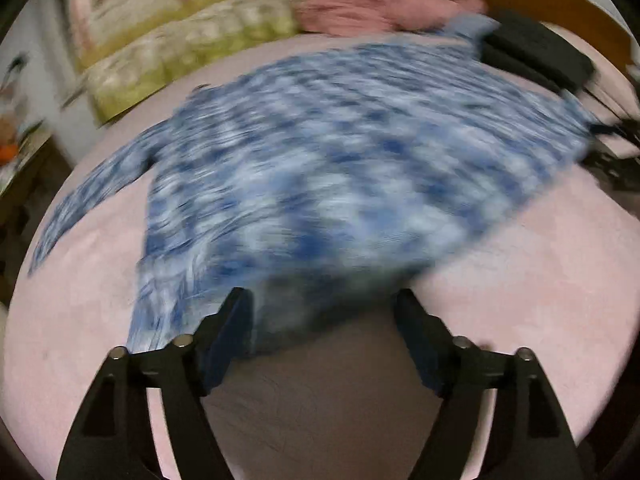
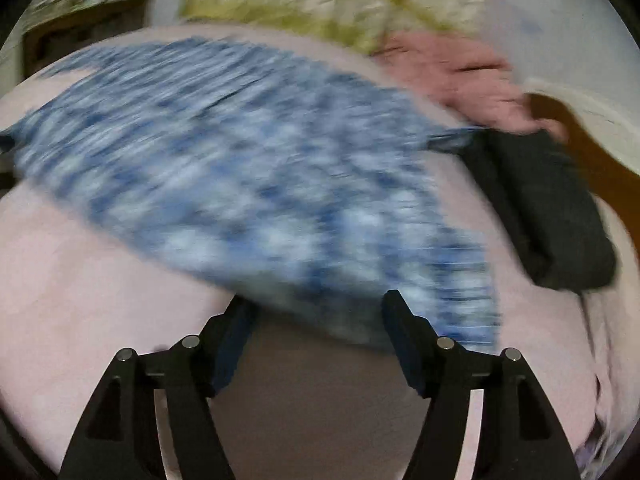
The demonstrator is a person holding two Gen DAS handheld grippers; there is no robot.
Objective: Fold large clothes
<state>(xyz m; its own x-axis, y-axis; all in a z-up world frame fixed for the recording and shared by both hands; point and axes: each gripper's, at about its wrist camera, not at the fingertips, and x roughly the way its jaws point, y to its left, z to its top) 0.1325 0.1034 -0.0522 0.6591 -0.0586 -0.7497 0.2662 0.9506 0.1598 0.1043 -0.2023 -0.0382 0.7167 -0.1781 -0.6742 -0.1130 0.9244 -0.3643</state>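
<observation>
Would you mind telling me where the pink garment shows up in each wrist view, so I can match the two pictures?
Left wrist view: the pink garment sits at the top, right of centre, beyond the far edge of the blue shirt.
Right wrist view: the pink garment is upper right, beside the shirt's far corner.
Shared landmark: the dark folded item, just right of the pink garment in both.

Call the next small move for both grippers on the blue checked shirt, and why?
Probably close both on the near hem. The blue checked shirt lies spread on the pink bed, and the left gripper and right gripper stand open with the hem's edge between their fingers, seemingly not yet pinched. Blur hides contact.
</observation>
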